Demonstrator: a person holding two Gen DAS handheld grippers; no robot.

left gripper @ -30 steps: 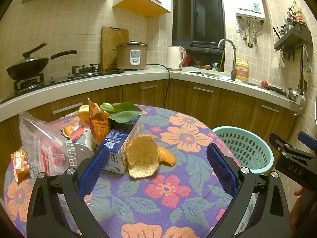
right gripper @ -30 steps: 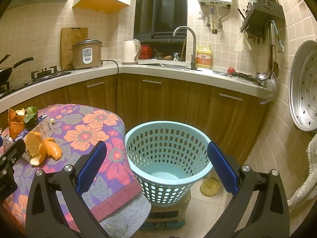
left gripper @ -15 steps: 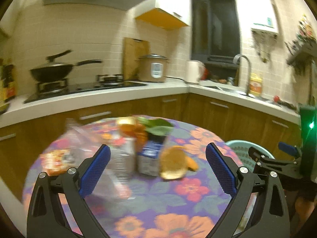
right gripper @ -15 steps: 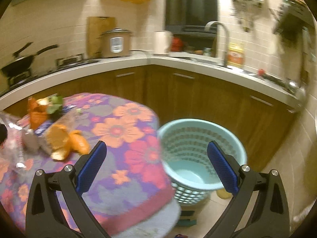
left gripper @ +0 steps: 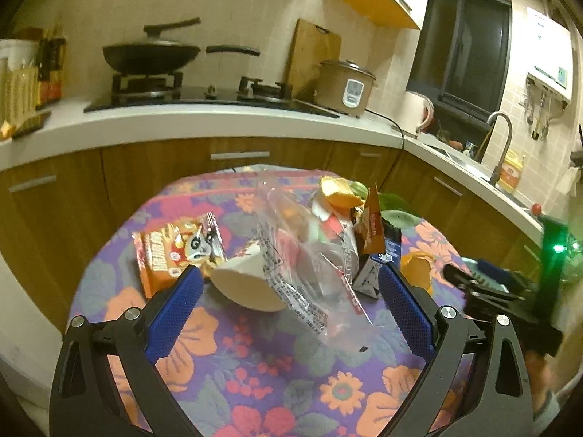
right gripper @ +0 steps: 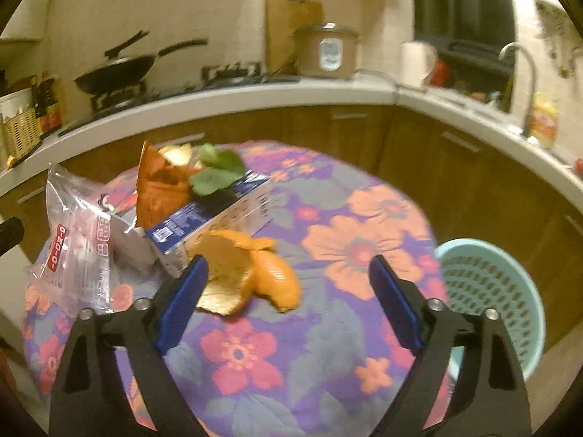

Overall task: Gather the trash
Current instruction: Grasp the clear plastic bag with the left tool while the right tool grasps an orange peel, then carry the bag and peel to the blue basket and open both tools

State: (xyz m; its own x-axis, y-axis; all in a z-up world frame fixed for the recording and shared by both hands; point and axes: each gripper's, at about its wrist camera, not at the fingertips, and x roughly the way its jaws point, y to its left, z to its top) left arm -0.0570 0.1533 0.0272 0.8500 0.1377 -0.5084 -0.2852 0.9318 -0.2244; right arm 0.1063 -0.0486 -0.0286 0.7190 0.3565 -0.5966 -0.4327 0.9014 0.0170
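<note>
Above the floral table (right gripper: 364, 218), both tools — left (left gripper: 289, 300), right (right gripper: 288, 289) just narrowing — gape empty over trash.

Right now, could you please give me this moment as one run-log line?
phase: approach | left gripper: open, empty, facing clear bag | right gripper: open, empty, closing in, orange peel ahead | basket: beside table

Your left gripper (left gripper: 289, 300) is a black forked frame with triangular cut-outs, silver screws at the knuckles and blue, finely textured pads on its fingers (left gripper: 173, 313). Your right gripper (right gripper: 288, 300) matches it: black arms, silver screws, blue pads (right gripper: 393, 309). A green light glows on its body in the left view.
</note>
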